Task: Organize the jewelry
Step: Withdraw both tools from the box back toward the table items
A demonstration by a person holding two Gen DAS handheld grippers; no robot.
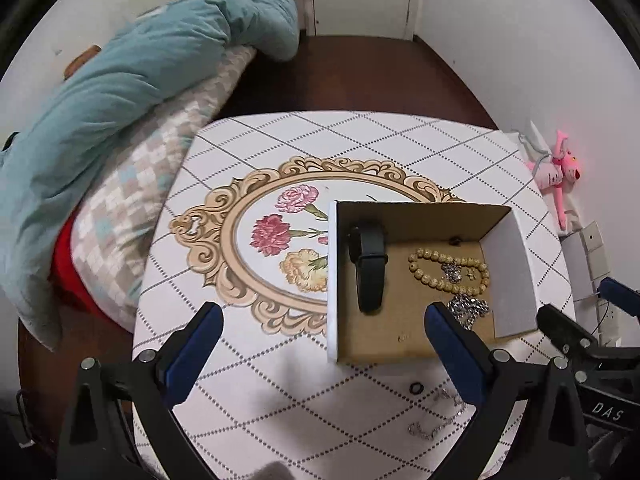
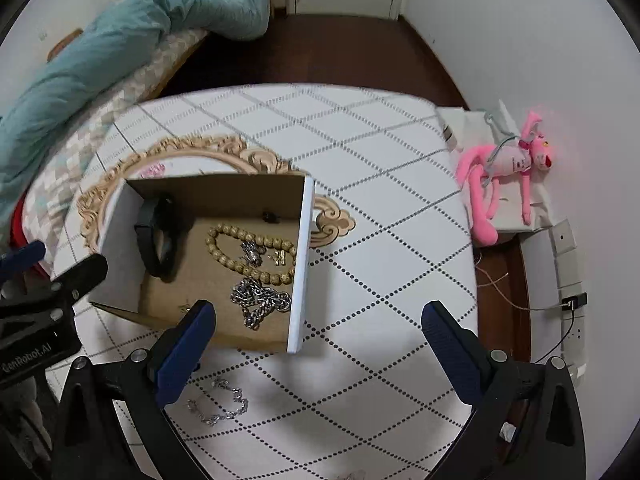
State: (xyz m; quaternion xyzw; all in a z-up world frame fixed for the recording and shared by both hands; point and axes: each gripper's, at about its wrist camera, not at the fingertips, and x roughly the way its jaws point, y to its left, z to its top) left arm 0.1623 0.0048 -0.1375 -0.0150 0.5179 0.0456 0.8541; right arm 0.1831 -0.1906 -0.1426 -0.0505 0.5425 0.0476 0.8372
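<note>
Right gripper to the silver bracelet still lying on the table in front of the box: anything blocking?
Nothing visible. The right gripper is open and empty, and the silver bracelet lies loose on the table, just outside the box's open front by the left finger. From there into the box no wall bars the way.

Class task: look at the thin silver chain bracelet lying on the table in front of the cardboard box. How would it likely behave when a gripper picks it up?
The silver chain bracelet lies in a loose, crooked loop, so it is probably floppy and would dangle from one pinch point. Its fine links look light. Lying flat on the tablecloth, it may be hard to pinch and could slip.
</note>
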